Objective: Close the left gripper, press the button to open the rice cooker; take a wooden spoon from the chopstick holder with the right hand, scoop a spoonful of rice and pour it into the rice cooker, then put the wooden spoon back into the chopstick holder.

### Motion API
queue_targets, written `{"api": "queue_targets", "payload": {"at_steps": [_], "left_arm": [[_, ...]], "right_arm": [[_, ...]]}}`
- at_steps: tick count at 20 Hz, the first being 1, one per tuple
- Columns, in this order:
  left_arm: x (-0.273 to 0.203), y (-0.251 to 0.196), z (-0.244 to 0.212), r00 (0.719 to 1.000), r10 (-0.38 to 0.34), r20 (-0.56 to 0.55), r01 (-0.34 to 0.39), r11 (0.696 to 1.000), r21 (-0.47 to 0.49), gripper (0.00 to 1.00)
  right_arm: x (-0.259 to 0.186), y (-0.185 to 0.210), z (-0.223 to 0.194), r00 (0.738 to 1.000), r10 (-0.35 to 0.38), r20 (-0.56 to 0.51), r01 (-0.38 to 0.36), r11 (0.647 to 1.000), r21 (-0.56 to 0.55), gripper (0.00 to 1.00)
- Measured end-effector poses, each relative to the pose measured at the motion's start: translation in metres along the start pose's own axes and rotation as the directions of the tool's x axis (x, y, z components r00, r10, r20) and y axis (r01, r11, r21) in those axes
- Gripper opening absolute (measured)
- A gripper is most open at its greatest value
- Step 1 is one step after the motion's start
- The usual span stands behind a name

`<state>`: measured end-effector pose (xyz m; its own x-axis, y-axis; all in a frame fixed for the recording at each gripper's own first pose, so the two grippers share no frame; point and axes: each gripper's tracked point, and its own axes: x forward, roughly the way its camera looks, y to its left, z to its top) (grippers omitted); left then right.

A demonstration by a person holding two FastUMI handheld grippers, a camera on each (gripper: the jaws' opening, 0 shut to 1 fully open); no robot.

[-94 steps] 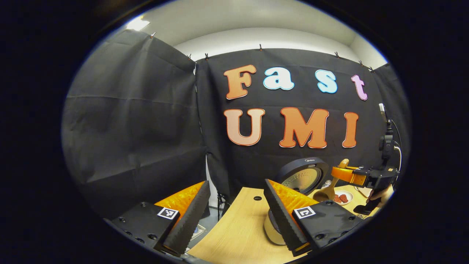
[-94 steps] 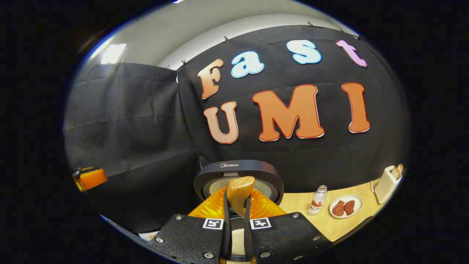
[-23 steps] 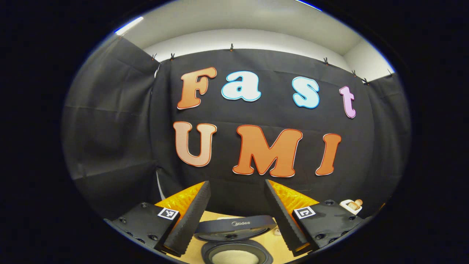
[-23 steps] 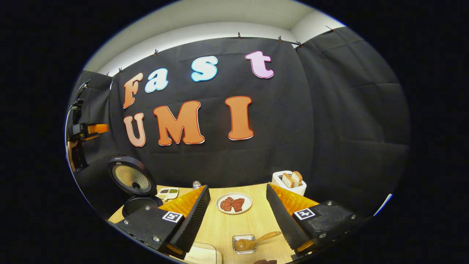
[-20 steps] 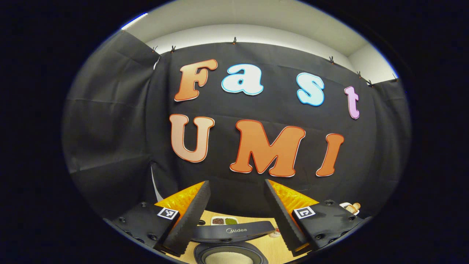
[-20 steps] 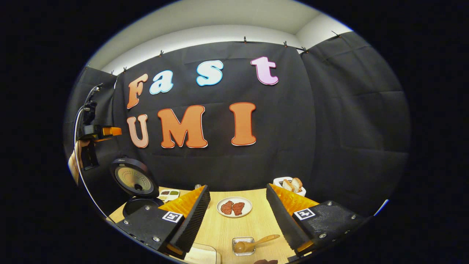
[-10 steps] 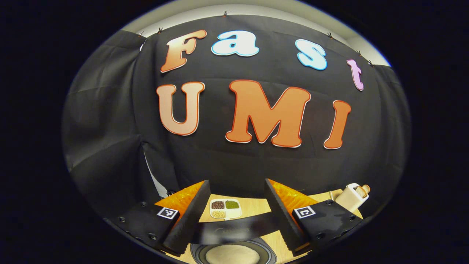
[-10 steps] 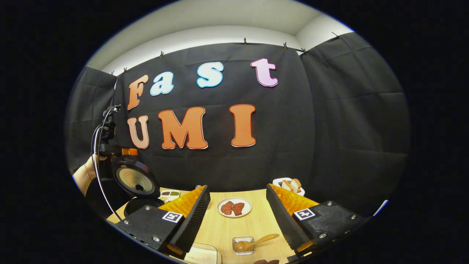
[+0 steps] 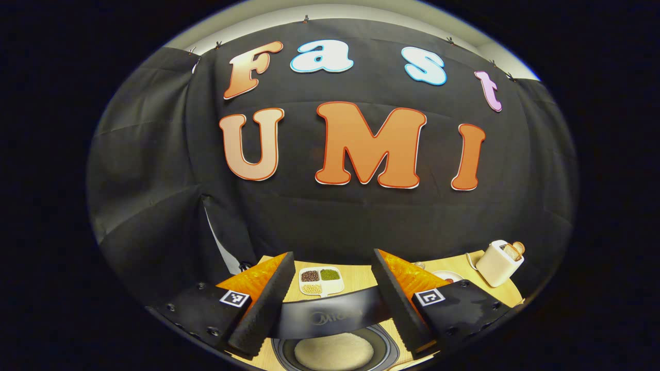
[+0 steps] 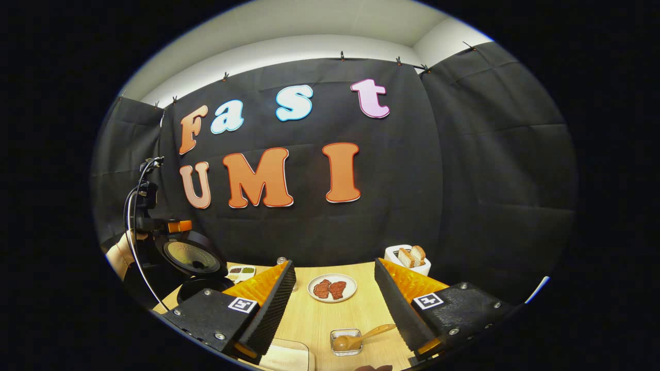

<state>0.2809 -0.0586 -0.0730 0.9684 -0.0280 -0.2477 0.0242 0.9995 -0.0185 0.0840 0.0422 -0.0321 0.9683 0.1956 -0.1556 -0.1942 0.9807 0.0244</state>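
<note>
The rice cooker's dark lid [image 9: 330, 317] stretches across between my left gripper's fingers, tilted over the pot of white rice [image 9: 334, 352] below. My left gripper [image 9: 332, 252] is open, its fingers apart on either side of the lid. From the right gripper view, the cooker [image 10: 193, 260] stands at the table's far left with its lid half lowered and the left gripper [image 10: 175, 225] at the lid's top. The wooden spoon [image 10: 361, 337] rests with its bowl in a small clear holder [image 10: 344, 346]. My right gripper [image 10: 333, 261] hovers open above it, holding nothing.
A plate of meat [image 10: 331, 287], a white toaster with bread [image 10: 407, 257], a small bottle [image 10: 281, 260] and a seasoning dish [image 9: 319, 281] stand on the wooden table [image 10: 314, 319]. A clear box of rice [image 10: 286, 358] sits at the near edge. A hand [image 10: 121, 247] holds the left gripper.
The left gripper has come down onto the cooker's lid, which now tilts further over the pot. The right gripper, open since leaving the spoon in the holder, has barely moved.
</note>
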Motion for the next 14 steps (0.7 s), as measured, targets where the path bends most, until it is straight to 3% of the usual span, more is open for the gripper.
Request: {"api": "queue_targets", "payload": {"at_steps": [5,12,14], "left_arm": [[-0.038,-0.023,-0.051,0.992,-0.091,-0.085,0.089,0.996,-0.027,0.98],[-0.072,-0.035,-0.138,0.975,-0.139,-0.173,0.129,0.989,-0.066,1.00],[-0.077,-0.034,-0.154,0.977,-0.113,-0.181,0.110,0.994,-0.027,1.00]], "right_arm": [[-0.006,0.006,-0.007,1.000,0.023,-0.018,-0.024,0.999,-0.032,0.95],[-0.018,0.020,-0.030,0.996,0.061,-0.062,-0.063,0.998,-0.026,0.95],[-0.021,0.019,-0.037,0.995,0.056,-0.077,-0.058,0.998,-0.024,0.95]]}}
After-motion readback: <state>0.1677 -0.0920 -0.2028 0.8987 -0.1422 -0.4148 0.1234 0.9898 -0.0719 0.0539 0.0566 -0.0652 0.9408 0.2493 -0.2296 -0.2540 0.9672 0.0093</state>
